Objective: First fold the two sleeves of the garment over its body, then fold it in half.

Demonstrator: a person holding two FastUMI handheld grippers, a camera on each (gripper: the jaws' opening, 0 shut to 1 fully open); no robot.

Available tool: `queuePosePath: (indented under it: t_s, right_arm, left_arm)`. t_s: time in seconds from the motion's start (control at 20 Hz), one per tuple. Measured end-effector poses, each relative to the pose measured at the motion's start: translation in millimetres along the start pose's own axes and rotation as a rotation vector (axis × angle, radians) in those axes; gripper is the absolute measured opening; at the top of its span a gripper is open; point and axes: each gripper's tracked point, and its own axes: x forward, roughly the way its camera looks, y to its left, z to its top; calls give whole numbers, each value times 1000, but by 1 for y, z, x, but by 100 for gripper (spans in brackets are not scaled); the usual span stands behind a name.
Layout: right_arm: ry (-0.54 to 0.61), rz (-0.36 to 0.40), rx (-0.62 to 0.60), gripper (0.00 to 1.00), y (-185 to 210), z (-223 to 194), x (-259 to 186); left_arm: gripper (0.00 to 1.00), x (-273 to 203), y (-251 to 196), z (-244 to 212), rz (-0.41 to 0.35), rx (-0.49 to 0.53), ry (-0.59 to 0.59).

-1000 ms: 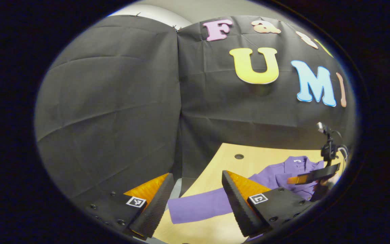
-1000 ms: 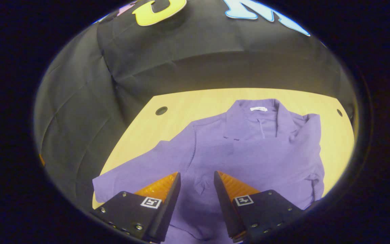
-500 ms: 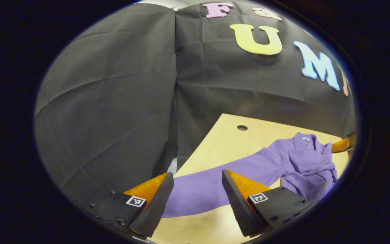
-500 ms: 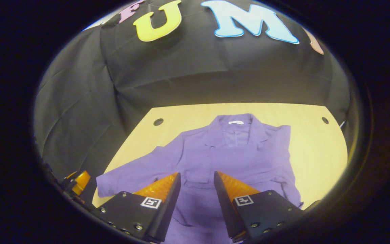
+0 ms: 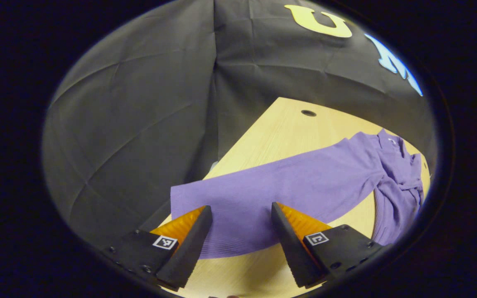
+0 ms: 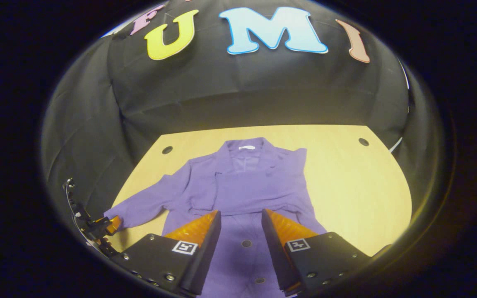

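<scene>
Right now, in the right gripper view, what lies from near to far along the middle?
Right gripper, open → buttoned front of the purple garment → sleeve folded across its body → collar → bare wooden table → black cloth wall.

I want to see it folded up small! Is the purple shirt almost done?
Not yet. One sleeve already lies folded across the shirt's body. The other sleeve is stretched out flat on the table, and the open left gripper sits right over its cuff without pinching it. The right gripper is open above the body. That sleeve and the fold in half are left.
</scene>
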Motion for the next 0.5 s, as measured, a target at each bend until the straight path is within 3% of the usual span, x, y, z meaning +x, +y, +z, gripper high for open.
queuePosePath:
  t_s: [0.25, 0.3, 0.5]
  right_arm:
    - [8, -7, 7, 63, -7, -8, -3]
    - [10, -5, 6, 63, -7, -8, -4]
    - [16, 0, 7, 63, -9, -10, -3]
  left_arm:
    - [97, 1, 1, -6, 1, -13, 14]
    - [100, 1, 0, -6, -3, -13, 13]
    - [90, 1, -8, -3, -19, -14, 3]
